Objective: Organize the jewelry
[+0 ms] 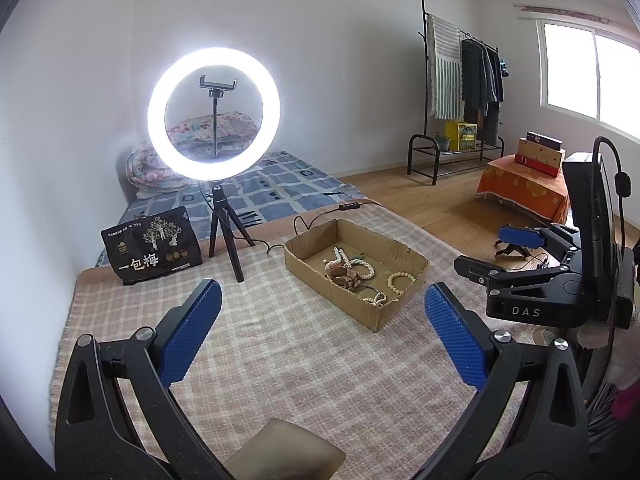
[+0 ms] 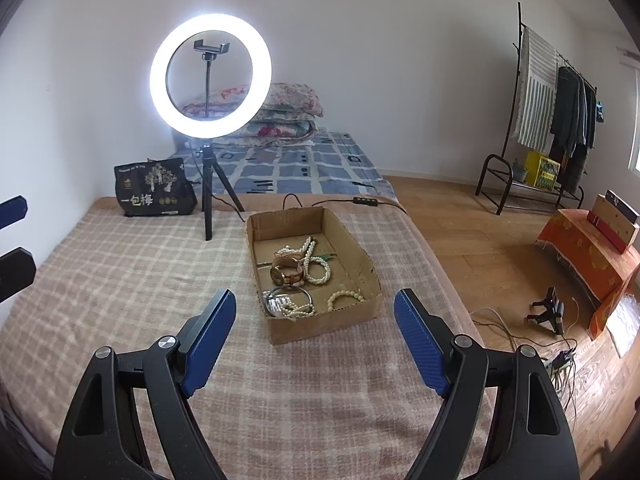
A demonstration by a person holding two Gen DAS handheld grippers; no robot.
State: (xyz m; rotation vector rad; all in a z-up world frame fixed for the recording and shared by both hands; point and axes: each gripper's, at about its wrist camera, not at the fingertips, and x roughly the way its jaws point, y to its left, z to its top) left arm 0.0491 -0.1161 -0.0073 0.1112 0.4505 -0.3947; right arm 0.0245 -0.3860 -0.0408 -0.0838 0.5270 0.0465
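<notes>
A shallow cardboard box sits on the plaid-covered table and holds the jewelry: pearl necklaces, a rose-gold watch, a beaded bracelet and a metal bangle. My left gripper is open and empty, held above the cloth short of the box. My right gripper is open and empty, just in front of the box's near wall. The right gripper also shows at the right of the left wrist view, and the left gripper's fingers show at the left edge of the right wrist view.
A lit ring light on a tripod stands behind the box, its cable trailing across the table. A black snack bag stands at the back left. A bed, clothes rack and orange-covered stand lie beyond.
</notes>
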